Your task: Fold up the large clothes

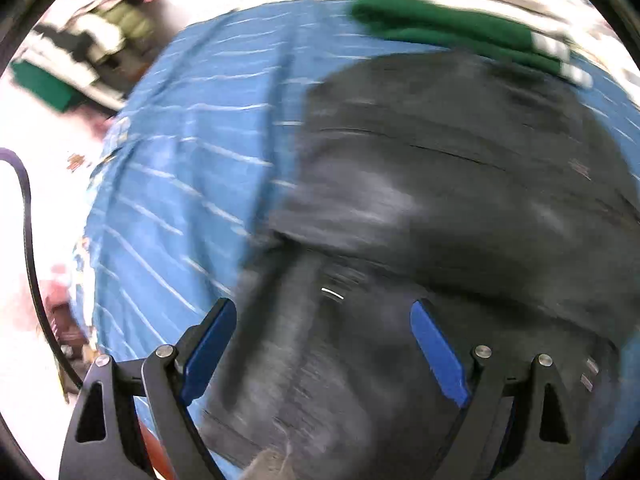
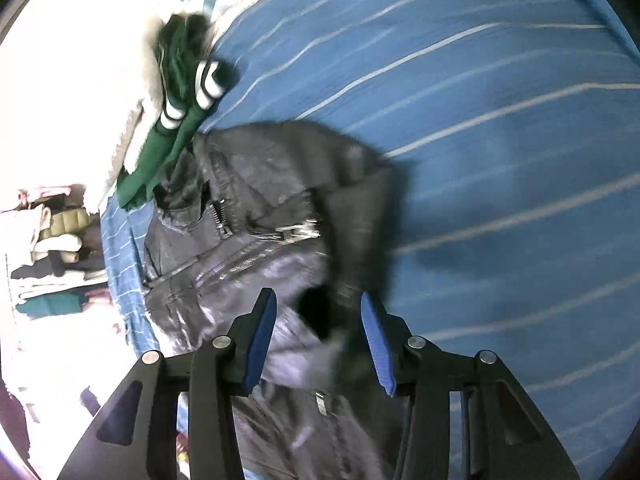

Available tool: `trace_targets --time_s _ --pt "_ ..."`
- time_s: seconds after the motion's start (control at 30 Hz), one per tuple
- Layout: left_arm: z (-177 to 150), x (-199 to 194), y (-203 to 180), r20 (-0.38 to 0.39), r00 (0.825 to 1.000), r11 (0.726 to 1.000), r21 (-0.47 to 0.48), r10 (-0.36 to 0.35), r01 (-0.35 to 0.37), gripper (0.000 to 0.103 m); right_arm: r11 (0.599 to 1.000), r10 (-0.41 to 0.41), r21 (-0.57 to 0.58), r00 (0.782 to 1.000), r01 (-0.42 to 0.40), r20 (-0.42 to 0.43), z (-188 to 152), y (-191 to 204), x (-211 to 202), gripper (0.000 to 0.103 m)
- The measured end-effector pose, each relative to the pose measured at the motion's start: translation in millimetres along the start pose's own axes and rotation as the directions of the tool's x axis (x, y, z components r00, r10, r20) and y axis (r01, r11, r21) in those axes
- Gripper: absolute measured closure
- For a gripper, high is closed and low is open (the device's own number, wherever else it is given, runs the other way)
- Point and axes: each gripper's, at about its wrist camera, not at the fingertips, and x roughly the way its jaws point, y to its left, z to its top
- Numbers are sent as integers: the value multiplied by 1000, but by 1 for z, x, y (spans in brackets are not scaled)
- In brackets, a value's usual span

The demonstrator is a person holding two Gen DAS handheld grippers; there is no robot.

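- The black zippered jacket (image 2: 256, 216) lies on the blue striped bedsheet (image 2: 500, 128), its collar end beside the green garment (image 2: 176, 120).
- Left gripper (image 1: 324, 340) and right gripper (image 2: 318, 320) hover spread above it, holding nothing.
- Blur hides its long axis; I'd pinch a clean edge first.

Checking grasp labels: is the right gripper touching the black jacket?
Cannot tell. Right wrist view shows the right gripper open over the black jacket, but motion blur hides any contact or gap.
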Motion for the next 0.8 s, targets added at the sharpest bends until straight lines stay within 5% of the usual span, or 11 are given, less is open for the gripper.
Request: trace_targets --time_s 0.1,0.13,0.2,0.4,0.47,0.6,0.73,0.8 --pt "21 21 23 21 999 997 -58 44 -42 14 988 -144 -68 987 139 -74 10 15 40 61" --pt "27 27 28 18 999 996 -80 51 -50 14 978 -195 -87 980 190 -51 8 20 44 88" --pt "34 32 34 25 999 993 -115 31 -28 14 965 -245 -97 969 245 10 1 27 38 96" --pt "50 46 22 49 999 995 -95 -8 13 14 942 -317 -67 936 330 152 -44 42 -2 97" --pt "56 63 15 31 999 998 -67 9 -7 13 932 -352 -73 934 356 58 -48 34 17 97" --pt "63 84 13 -23 999 999 -31 -38 37 7 886 -462 4 883 463 -80 -40 10 37 84" --pt "64 52 29 41 998 998 -24 -50 51 7 891 -454 40 890 453 29 -29 34 -5 81" --pt "66 30 37 112 990 995 -45 -83 88 7 916 -398 -4 912 400 96 -26 56 -19 81"
